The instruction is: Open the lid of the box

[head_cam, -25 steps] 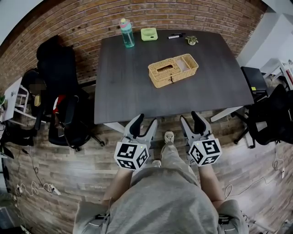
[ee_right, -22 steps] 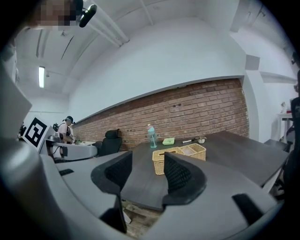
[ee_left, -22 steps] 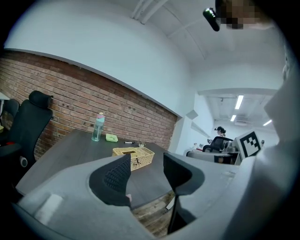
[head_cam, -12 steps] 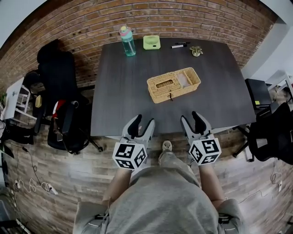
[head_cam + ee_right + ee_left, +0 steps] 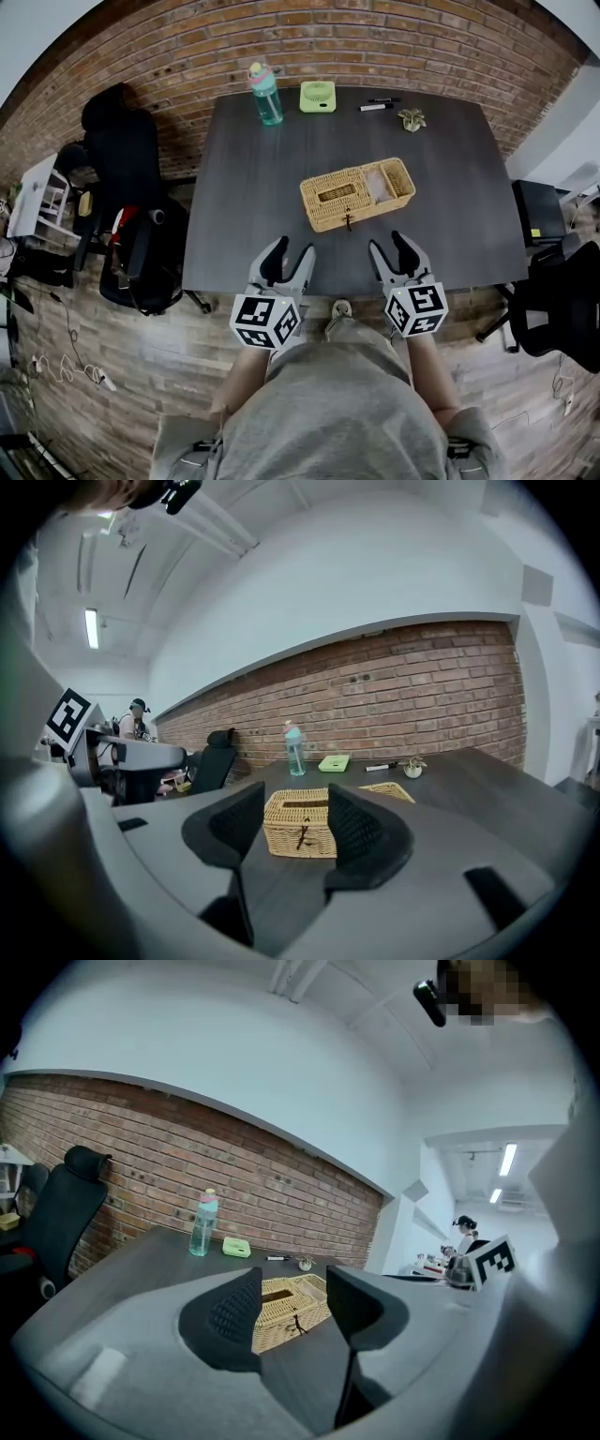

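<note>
The wicker box [image 5: 358, 193] is sitting on the dark table [image 5: 253, 187], ahead of both pairs of fingers and a little nearer the right pair. Its slotted lid [image 5: 336, 191] is lying flat and a small dark clasp [image 5: 348, 222] is hanging on the side that is facing the fingers. In the right gripper view the box [image 5: 300, 824] is showing straight through the gap between the fingers; in the left gripper view it [image 5: 292, 1302] is showing through the gap as well, further off.

The left gripper [image 5: 292, 251] and the right gripper [image 5: 390, 246] are both hovering with their fingers spread apart and nothing between them, well short of the box. A second ago the fingertips were hanging over the floor short of the table; now they are reaching over its near edge, and the box is lying much closer to them than it was.

Beyond the box, far from the fingers, a teal bottle [image 5: 265, 82], a green case [image 5: 318, 96], a pen [image 5: 380, 105] and a small ornament [image 5: 411, 118] are lining the table's far edge under the brick wall [image 5: 375, 37]. A black office chair [image 5: 141, 253] is standing off to the left of the left fingers.

The cubes on the grippers are showing black-and-white square patterns; any print on the bottle is too small to read.
</note>
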A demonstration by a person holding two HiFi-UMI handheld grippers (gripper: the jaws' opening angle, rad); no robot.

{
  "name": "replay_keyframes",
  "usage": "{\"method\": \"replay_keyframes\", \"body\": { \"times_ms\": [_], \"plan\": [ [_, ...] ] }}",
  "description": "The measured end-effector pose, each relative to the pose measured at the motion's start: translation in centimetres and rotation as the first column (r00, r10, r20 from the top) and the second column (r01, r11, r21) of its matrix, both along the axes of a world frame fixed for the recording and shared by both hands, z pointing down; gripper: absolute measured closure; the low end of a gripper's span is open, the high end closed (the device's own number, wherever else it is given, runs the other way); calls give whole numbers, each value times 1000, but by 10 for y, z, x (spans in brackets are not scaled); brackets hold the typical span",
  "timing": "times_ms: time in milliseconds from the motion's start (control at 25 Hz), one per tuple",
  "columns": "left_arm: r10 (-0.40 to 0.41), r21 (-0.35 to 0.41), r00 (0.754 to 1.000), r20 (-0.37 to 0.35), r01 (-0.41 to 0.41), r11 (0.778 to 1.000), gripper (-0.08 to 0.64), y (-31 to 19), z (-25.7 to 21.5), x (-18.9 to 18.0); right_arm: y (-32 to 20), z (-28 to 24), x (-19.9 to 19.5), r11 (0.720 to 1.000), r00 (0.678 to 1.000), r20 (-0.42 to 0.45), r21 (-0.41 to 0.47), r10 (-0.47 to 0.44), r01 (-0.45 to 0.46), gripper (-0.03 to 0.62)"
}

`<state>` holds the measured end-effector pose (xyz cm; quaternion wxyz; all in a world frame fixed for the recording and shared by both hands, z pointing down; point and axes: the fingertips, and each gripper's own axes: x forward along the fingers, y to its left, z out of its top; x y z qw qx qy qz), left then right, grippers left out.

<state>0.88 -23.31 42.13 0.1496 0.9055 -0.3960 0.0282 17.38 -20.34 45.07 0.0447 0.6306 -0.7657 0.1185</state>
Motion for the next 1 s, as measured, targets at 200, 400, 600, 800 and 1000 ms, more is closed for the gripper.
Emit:
{"method": "replay_keyframes", "body": {
  "times_ms": [200, 400, 600, 800, 1000],
  "plan": [
    [-41, 2, 999, 10, 41, 999, 340, -16, 3, 8, -23, 13, 11, 999, 999, -12, -21, -37, 36, 380],
    [-64, 14, 998, 14, 64, 998, 339, -29, 3, 16, -44, 25, 16, 996, 997, -21, -42, -77, 77, 380],
    [-103, 7, 995, -7, 103, 995, 339, -41, 5, 19, -62, 41, 22, 992, 992, -51, -61, -115, 112, 380],
    [-139, -9, 990, -8, 139, 990, 339, -52, 13, 21, -80, 61, 28, 986, 982, -110, -89, -154, 144, 380],
    [-184, -14, 983, 3, 184, 983, 339, -59, 18, 18, -95, 82, 30, 975, 966, -160, -132, -201, 181, 380]
  ]
}}
